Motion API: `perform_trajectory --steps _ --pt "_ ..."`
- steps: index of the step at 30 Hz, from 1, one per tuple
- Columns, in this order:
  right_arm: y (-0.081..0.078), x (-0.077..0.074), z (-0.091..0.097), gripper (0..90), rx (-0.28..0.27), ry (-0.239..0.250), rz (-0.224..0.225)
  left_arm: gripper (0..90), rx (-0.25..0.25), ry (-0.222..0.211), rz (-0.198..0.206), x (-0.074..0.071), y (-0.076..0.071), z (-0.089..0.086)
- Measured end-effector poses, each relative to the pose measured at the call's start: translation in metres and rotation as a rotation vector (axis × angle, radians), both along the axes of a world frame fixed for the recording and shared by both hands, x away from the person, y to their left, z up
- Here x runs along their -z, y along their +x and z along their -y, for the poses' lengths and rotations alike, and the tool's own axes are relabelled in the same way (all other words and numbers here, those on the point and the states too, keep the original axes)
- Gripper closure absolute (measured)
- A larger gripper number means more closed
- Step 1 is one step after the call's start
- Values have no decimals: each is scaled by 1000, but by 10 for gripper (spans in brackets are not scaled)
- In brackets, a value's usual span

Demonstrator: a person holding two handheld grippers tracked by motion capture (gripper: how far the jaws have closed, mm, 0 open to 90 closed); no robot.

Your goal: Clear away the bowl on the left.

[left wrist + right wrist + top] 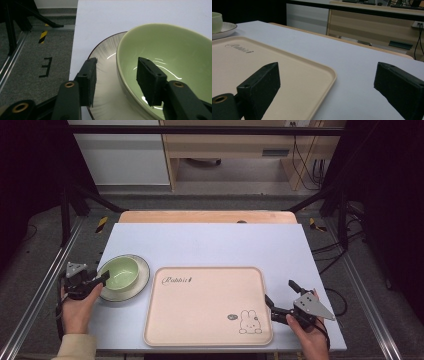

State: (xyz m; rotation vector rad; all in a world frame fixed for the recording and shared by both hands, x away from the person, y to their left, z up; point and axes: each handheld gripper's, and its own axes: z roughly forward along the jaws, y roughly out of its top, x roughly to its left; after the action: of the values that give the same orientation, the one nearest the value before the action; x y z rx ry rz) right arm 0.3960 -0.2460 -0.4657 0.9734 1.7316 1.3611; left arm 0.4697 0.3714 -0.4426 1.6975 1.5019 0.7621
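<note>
Item 1: green bowl [120, 271]. It sits on a pale plate [142, 281] with a dark rim, at the left side of the white worktop [210, 245], just left of the tray.

Item 2: left tongs [102, 279]. Half closed and straddling the bowl's near wall: in the left gripper view one jaw hangs inside the bowl [170, 62], the other outside, over the plate [105, 50]. A gap shows between each pad and the wall, so no grip yet.

Item 3: right tongs [280, 296]. Jaws wide apart, holding nothing, parked at the right edge of the tray, one jaw over the tray and the other over bare worktop.

Item 4: cream tray [205, 330]. Bare, with a rabbit print at one corner, lying flat at mid-worktop.

Handling note, as judged from here: the step in hand looks to be gripping the bowl by its rim.
- Seat the jaws low enough on the wall that the pads meet glaze on both sides squarely.
- The outer jaw should clear the plate, or both may lift together.
- Squeeze gently; glazed ware is slick and may pivot in a one-sided grip.
- Lift straight up and keep the bowl level.
</note>
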Motion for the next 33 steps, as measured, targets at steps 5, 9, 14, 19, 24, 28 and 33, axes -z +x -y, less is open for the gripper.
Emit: perform_trajectory --steps 5,9,14,19,24,28,33 --pt "1 1 0 67 1 2 -6 608 4 -11 -32 1 2 1" --pt "1 1 0 67 3 3 -6 647 9 -23 -58 0 4 3" --pt "2 1 2 67 6 5 -11 697 26 -23 -99 2 10 6" --pt "2 1 3 67 7 11 -10 764 18 4 -108 0 13 6" --pt "3 2 3 64 5 10 -12 828 32 -42 -98 1 11 3" --pt "3 2 3 60 4 7 -18 833 36 -55 -84 -2 9 3" --pt "2 2 2 60 -2 4 -16 829 30 -32 -55 -10 5 7"
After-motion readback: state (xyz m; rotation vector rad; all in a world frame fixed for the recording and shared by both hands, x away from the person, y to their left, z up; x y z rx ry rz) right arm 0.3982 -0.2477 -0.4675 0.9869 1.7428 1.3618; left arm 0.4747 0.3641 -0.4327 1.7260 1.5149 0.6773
